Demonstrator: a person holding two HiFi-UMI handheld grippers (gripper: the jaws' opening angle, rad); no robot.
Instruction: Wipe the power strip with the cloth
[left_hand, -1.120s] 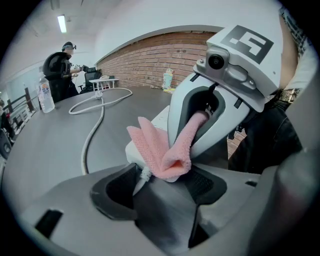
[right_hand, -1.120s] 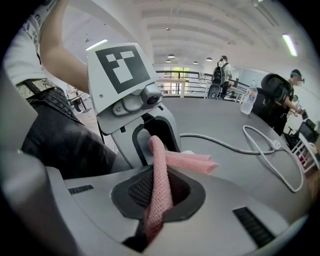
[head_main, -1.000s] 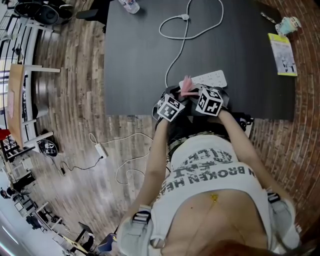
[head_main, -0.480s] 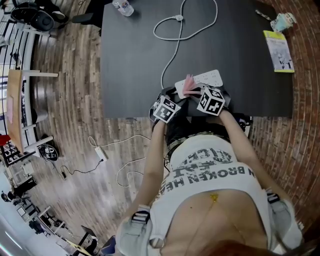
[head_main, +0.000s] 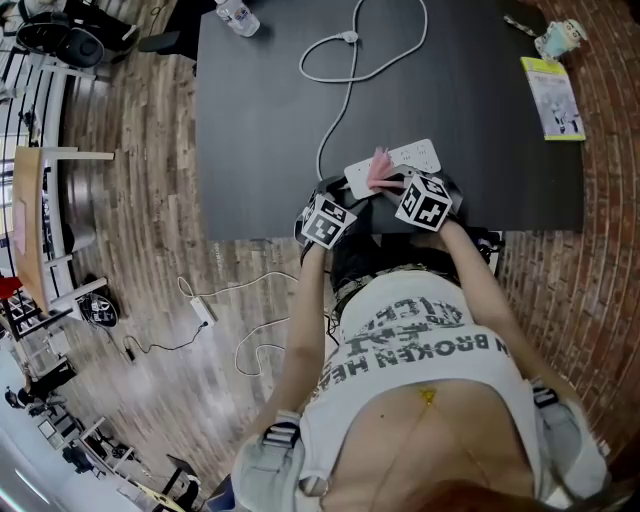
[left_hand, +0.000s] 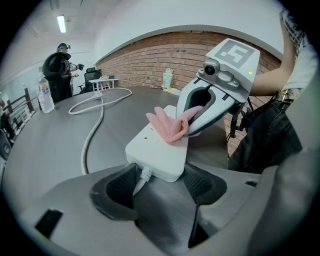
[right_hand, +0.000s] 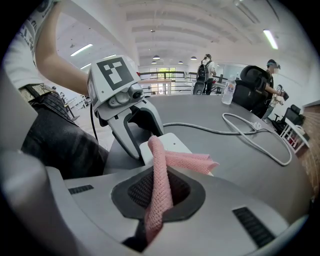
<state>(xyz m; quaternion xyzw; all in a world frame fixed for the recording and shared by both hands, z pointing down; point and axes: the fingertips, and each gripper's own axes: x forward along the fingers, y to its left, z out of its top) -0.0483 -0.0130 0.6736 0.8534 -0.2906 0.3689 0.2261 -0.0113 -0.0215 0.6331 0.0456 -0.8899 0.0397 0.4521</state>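
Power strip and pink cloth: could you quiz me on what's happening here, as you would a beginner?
1. True or false: the pink cloth lies loose, held by neither gripper.
2. What does the left gripper grip? A) the water bottle B) the power strip at its cable end C) the booklet
3. Fill in: the cloth rests on the strip's ____ face.

Key: 1 false, the right gripper pinches it. 2 B. 3 top.

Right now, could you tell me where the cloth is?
The cloth is pinched in the right gripper and drapes over the power strip, near the front edge of the table in the head view.
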